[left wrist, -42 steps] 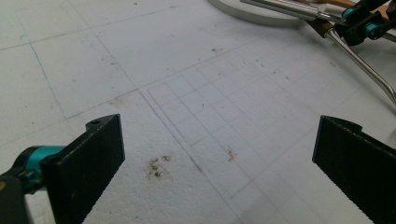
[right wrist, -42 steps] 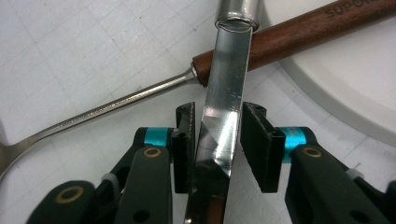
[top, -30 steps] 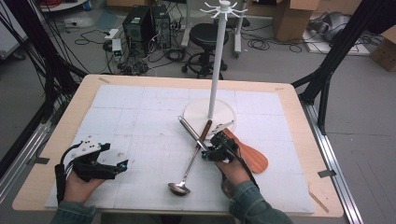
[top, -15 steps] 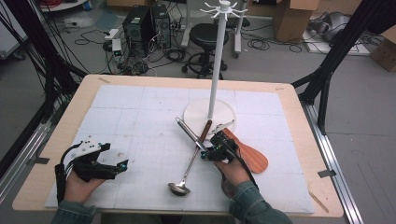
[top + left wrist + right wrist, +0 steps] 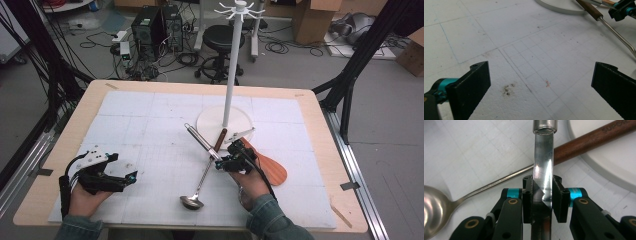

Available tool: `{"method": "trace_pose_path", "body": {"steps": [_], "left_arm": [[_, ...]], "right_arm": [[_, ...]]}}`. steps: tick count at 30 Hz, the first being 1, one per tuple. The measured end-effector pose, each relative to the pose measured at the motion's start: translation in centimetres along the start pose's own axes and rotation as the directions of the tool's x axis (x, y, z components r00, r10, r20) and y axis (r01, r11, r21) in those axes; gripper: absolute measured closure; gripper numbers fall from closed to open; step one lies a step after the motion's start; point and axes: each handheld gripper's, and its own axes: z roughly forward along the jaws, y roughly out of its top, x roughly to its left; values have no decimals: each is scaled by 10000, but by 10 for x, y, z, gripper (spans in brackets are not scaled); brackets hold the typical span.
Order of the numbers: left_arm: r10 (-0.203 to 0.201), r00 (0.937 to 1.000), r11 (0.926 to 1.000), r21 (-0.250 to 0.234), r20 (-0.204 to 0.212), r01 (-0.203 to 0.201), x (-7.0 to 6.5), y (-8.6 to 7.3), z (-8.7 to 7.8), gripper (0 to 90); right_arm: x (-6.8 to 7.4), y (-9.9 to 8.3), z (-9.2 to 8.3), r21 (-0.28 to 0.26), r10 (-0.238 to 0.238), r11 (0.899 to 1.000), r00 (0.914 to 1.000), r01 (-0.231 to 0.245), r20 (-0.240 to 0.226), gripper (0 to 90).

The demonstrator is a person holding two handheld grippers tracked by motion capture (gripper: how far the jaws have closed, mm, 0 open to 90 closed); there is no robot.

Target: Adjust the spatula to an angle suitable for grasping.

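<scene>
right gripper (image 5: 542,200) is closed on the steel utensil handle (image 5: 543,173), just in front of the white stand base (image 5: 210,125); lifting could snag the crossed ladle (image 5: 192,201).

High view looks forward and down on the table (image 5: 320,125); both gripper views sit close above its mat, sharing the ladle (image 5: 200,180)

Glossy polished metal ladle (image 5: 434,202) with a smooth dark wooden handle (image 5: 586,143); mirror-bright steel strip (image 5: 543,170); matt white worktop (image 5: 499,30), scuffed; ribbed black claw pads (image 5: 471,87).
</scene>
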Motion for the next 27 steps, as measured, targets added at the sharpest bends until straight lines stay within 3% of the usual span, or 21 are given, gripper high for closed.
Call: {"method": "trace_pose_path", "body": {"steps": [12, 27], "left_arm": [[8, 10000, 10000, 1, -7, -8, 0, 0, 0, 28], [34, 10000, 10000, 18, -14, -34, 0, 0, 0, 28]], "right_arm": [[2, 0, -12, -427, -120, 9990, 9998, 112, -185, 748], [9, 9, -37, -1401, -491, 9893, 9968, 399, -629, 753]]}}
